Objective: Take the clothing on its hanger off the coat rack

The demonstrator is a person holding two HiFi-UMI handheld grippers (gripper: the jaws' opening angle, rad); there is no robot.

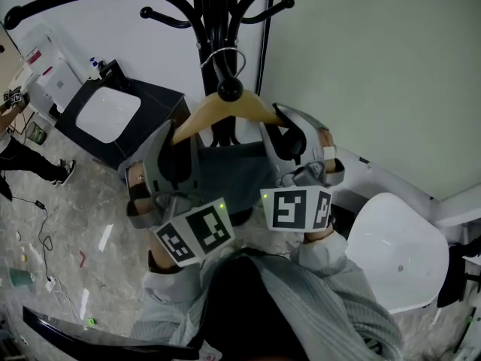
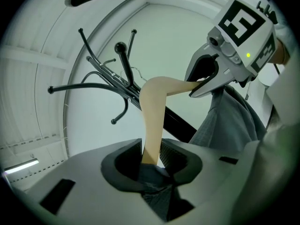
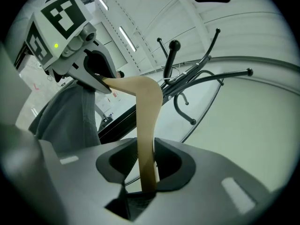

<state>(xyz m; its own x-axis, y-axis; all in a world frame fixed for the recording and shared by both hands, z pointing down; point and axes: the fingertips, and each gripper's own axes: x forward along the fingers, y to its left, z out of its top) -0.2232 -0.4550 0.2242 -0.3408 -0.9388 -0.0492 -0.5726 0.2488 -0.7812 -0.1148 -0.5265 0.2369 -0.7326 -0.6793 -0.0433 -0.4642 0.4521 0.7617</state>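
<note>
Gripped hanger [image 1: 197, 116], not yet off the coat rack [image 1: 203, 6].
The left gripper [image 1: 176, 156] and the right gripper [image 1: 289, 138] each clamp one arm; next, probably, lift its hook [image 1: 222, 50] clear of the peg [image 1: 229, 89].

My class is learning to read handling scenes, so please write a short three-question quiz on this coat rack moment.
1. True or false: the wooden hanger is already off the coat rack.
2. What are the left gripper and the right gripper each shut on? A an arm of the hanger; B a rack peg; C the white chair.
3. Fill in: the garment on the hanger is ___ in colour.
Key: 1 false; 2 A; 3 grey.
</note>
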